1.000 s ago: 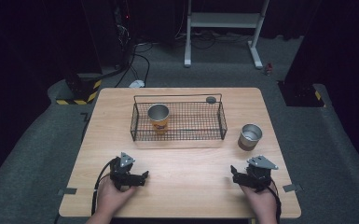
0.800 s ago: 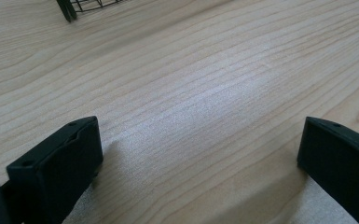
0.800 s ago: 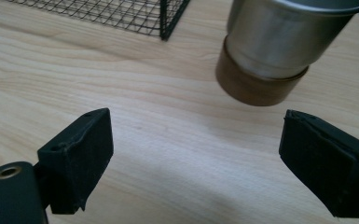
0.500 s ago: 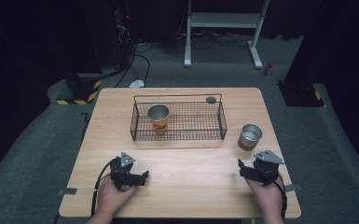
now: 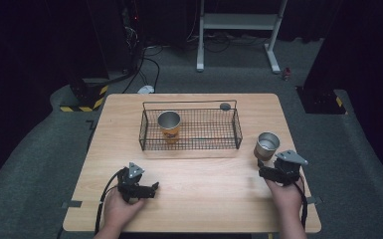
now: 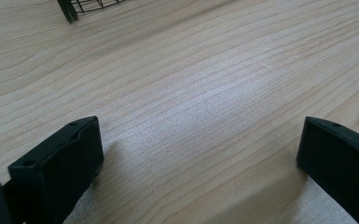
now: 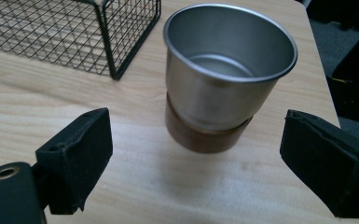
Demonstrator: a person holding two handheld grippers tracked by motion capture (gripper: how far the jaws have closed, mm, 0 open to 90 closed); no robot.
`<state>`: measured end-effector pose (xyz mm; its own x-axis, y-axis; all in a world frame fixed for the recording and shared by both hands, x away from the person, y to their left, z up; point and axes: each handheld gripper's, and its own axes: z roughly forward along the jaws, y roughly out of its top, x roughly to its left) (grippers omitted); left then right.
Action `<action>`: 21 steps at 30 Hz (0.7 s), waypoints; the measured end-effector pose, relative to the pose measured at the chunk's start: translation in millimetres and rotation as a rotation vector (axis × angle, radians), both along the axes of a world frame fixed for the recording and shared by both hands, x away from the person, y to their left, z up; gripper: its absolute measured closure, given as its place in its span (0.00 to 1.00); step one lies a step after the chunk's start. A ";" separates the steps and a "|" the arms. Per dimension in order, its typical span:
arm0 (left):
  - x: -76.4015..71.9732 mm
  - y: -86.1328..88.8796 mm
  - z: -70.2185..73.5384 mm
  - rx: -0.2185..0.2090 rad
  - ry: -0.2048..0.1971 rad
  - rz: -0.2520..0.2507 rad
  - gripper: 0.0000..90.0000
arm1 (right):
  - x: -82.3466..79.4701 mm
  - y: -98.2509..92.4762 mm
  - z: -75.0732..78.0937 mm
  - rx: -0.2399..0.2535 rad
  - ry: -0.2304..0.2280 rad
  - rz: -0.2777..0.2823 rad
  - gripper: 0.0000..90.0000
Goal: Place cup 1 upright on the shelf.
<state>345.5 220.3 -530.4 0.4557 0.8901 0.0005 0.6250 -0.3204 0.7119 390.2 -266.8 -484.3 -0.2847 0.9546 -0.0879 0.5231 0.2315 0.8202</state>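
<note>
The wooden table [image 5: 194, 199] stands on grey carpeted floor [image 5: 35, 164]; the surroundings beyond are dark; a white metal frame [image 5: 239, 22] stands behind the table; black cables [image 5: 149, 59] trail across the floor; a yellow-black striped base [image 5: 82, 102] sits at rear left.

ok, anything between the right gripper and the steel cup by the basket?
Nothing visible. The right gripper is open with the steel cup straight ahead and bare table between them. The wire basket sits off to the side, apart from the cup.
</note>
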 end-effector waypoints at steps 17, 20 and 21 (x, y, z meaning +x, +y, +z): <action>-0.2 0.4 0.0 -0.003 -0.005 0.006 0.02 | 43.5 -4.1 -7.7 0.032 0.002 -0.038 0.10; -0.3 0.8 0.1 0.000 -0.006 0.004 0.03 | 48.8 -1.6 -8.3 0.035 0.001 -0.038 0.10; -0.5 0.8 0.1 -0.002 -0.006 0.006 0.03 | 49.9 -0.8 -8.4 0.034 0.003 -0.041 0.10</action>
